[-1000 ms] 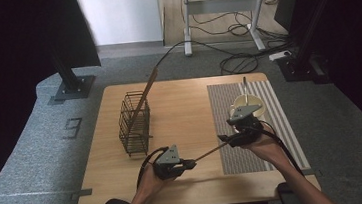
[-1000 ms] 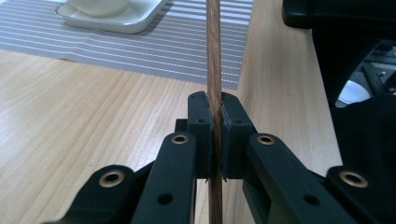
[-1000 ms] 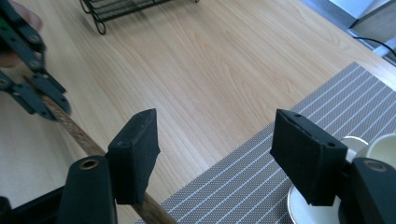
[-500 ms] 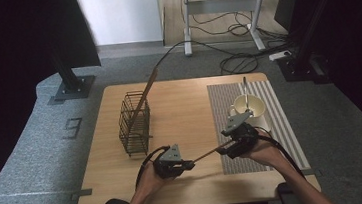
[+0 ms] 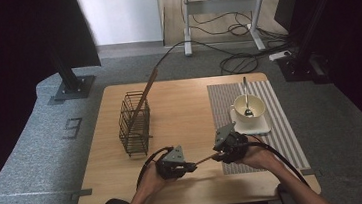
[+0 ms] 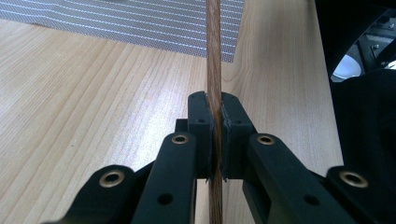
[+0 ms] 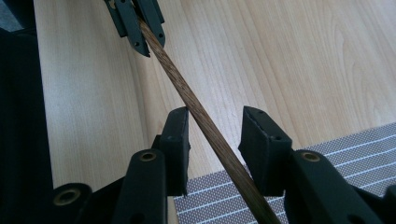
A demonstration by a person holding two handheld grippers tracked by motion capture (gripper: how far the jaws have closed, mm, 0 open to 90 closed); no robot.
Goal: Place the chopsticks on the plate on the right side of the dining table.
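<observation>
A thin brown wooden stick (image 5: 203,160) hangs level just above the table near its front edge. My left gripper (image 5: 191,167) is shut on one end, the pads pinching the stick (image 6: 213,56) at the left gripper's (image 6: 214,105) tips. My right gripper (image 5: 219,154) faces it from the right. In the right gripper view the stick (image 7: 187,98) runs between the right gripper's (image 7: 217,116) jaws, close to the left pad, with a gap to the right pad. Those jaws have just been closing, with the stick between them. The left gripper (image 7: 137,23) grips the stick's far end.
A black wire basket (image 5: 134,124) stands at the table's left with another long stick (image 5: 145,93) leaning in it. A cream cup (image 5: 248,106) with a spoon sits on a white square dish on the striped grey placemat (image 5: 281,122), just behind my right gripper.
My right gripper has moved left and down, away from the cup, to the free end of the stick, and its jaws have narrowed around it. The left gripper has stayed still.
</observation>
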